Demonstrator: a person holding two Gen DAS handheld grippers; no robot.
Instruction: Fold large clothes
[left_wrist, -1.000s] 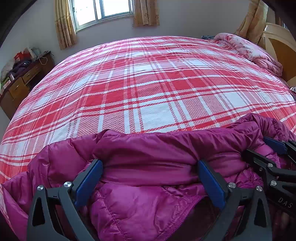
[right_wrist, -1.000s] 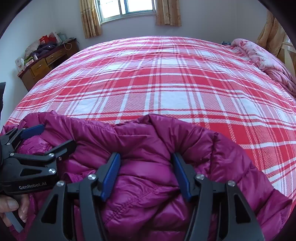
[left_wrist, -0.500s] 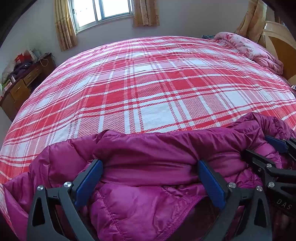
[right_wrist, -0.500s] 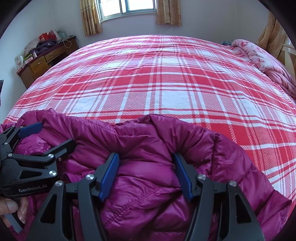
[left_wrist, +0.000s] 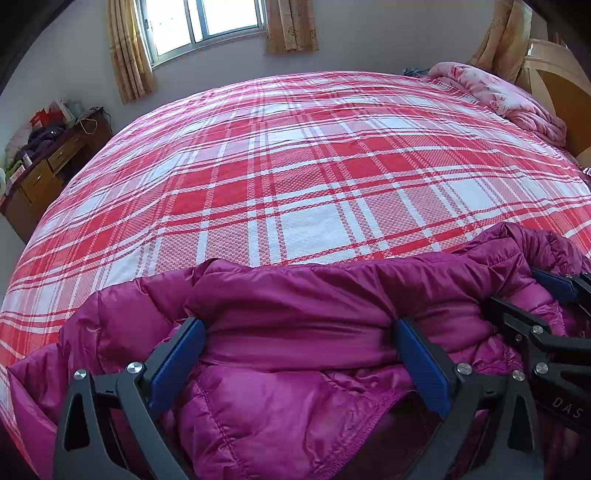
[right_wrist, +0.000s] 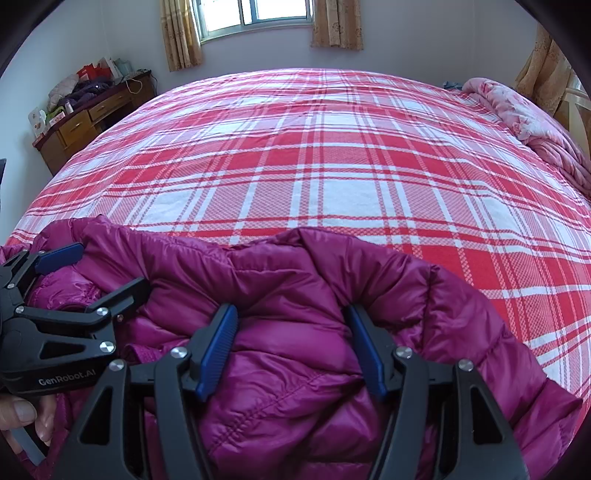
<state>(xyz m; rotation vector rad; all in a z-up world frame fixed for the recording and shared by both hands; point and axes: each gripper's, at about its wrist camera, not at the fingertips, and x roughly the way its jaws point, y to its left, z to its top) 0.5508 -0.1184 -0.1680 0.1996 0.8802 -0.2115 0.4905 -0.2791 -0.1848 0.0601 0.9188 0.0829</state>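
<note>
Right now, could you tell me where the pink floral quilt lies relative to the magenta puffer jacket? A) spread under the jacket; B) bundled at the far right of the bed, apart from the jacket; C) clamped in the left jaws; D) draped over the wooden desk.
B: the pink floral quilt sits bunched at the bed's far right edge, with bare plaid bedspread between it and the magenta puffer jacket.

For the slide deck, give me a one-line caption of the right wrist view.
Right gripper, jaws open, straddles a bunched magenta quilted puffer jacket on a red-and-white plaid bedspread; left gripper alongside.
</note>
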